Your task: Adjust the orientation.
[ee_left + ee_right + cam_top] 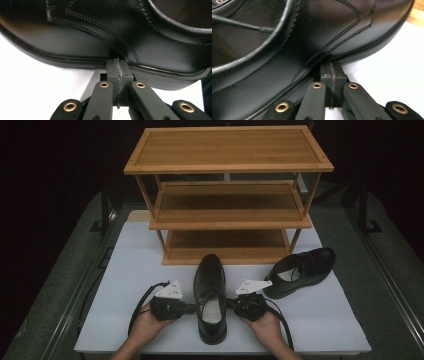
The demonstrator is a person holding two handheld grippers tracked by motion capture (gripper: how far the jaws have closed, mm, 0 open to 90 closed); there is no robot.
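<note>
Pressing in from both sides, the two hand-held grippers are squeezing a black leather dress shoe (210, 295) between them. The shoe is lying on the white tabletop (125, 270) just in front of the bamboo shoe rack (227, 195), its toe pointing at the rack's lowest shelf (225, 240) and its heel towards the person.

The left hand-held gripper (189, 308) is touching the shoe's left flank near the heel opening. In the left gripper view its jaws are standing clenched together, with nothing between them, their joined tip (117, 65) butting against the welt seam just above the sole. The right hand-held gripper (231, 305) is mirroring this on the opposite flank; in the right gripper view its jaws are likewise clenched on nothing, their tip (330, 65) resting where the upper is meeting the sole. Neither is grasping the shoe on its own; the shoe is being pinched between the two closed tips.

A second black dress shoe (300, 270) is lying to the right of the rack's base, angled, well apart from both grippers.

The step in hand appears to be a two-sided pickup of the nearer shoe, probably for the rack. The next move is calling for steady, even inward pressure while both hands are rising together, since the smooth leather could slip, and then for travelling forward level with the toe leading onto a shelf.
</note>
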